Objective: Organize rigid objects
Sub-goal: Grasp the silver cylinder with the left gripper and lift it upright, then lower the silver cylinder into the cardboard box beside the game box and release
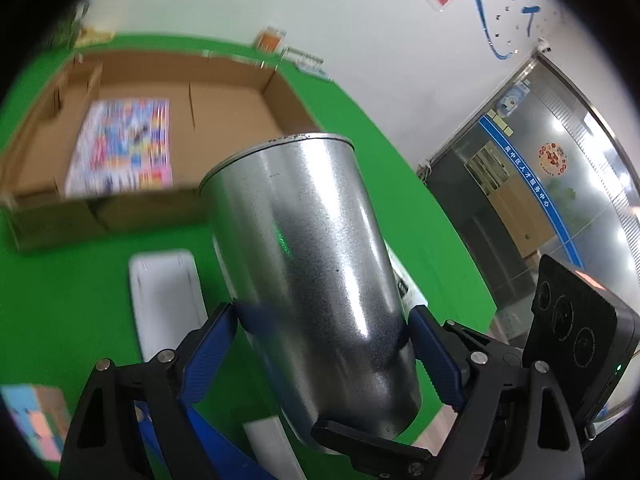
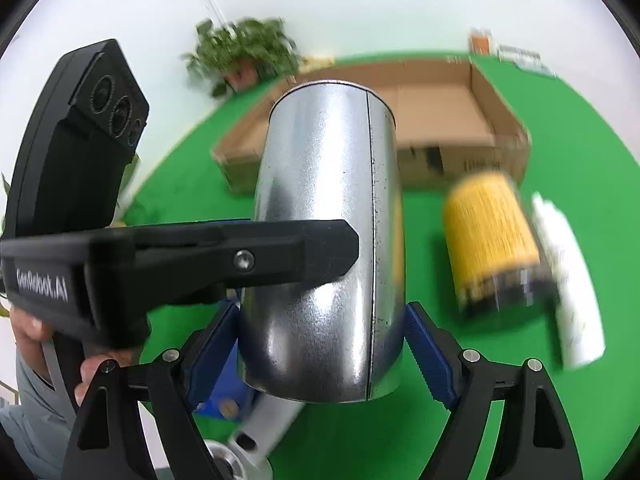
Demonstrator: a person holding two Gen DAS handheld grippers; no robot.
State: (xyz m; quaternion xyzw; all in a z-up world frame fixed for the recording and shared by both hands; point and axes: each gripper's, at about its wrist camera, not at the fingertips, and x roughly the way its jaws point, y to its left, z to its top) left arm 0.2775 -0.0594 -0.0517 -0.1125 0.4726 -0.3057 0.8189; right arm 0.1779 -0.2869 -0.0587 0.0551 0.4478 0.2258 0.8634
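Note:
A shiny metal cylinder can [image 1: 316, 264] is held above the green table by both grippers. My left gripper [image 1: 324, 324] is shut on its lower part, blue pads on both sides. My right gripper [image 2: 322, 328] is also shut on the same metal can [image 2: 324, 240], from a different side. The left gripper's black finger [image 2: 240, 256] crosses the can in the right wrist view. A shallow cardboard box [image 1: 224, 80] lies behind the can, with a colourful booklet [image 1: 124, 144] in it. The box also shows in the right wrist view [image 2: 440, 112].
A white oblong object [image 1: 164, 300] lies on the green table [image 1: 60, 280] below the can. A yellow cylinder with a black end [image 2: 492, 240] and a white bottle [image 2: 568, 280] lie to the right. A potted plant [image 2: 244, 52] stands at the back.

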